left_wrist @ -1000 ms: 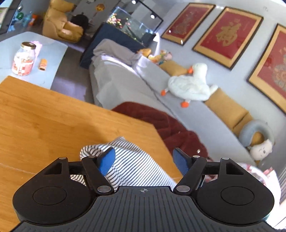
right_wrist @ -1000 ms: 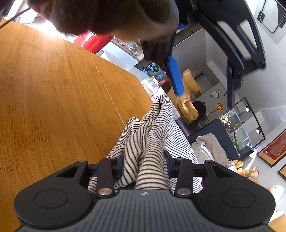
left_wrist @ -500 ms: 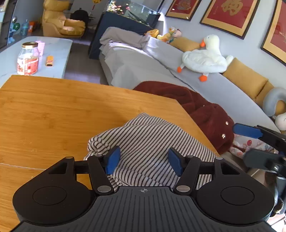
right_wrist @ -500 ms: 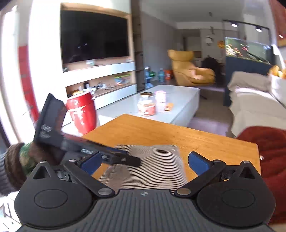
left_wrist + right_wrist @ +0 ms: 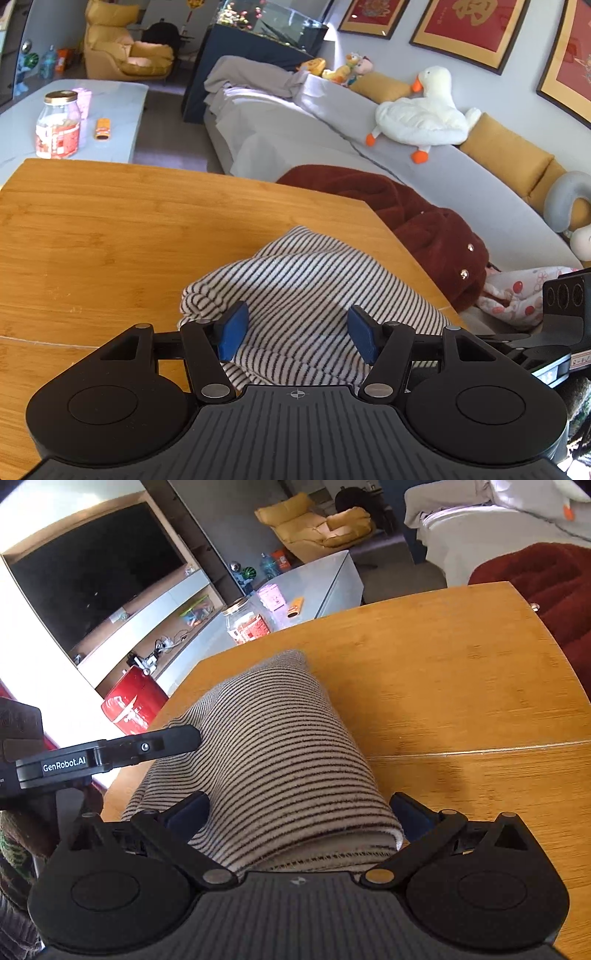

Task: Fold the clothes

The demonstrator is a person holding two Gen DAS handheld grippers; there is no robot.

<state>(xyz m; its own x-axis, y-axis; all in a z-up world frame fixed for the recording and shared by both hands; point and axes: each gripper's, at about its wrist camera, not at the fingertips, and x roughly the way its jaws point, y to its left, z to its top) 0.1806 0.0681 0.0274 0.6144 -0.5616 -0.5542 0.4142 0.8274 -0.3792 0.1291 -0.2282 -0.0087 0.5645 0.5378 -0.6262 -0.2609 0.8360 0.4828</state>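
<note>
On the wooden surface point(image 5: 110, 236), a folded striped garment point(image 5: 303, 291) lies near the right-hand edge. Left to right in the left wrist view: a glass jar point(image 5: 58, 125) stands on the pale coffee table point(image 5: 122, 96); the left claw point(image 5: 295, 334) sits low over the garment with its blue pads point(image 5: 232, 330) apart, gripping nothing; a dark red coat point(image 5: 417, 229) lies on the grey sofa point(image 5: 443, 177) beyond the surface edge. In the right wrist view, the left claw's black finger point(image 5: 162, 742) reaches in from the left, its tip at the garment's left edge. The right claw point(image 5: 299, 814) straddles the near end of the garment point(image 5: 273, 746), jaws wide apart, not clamped.
</note>
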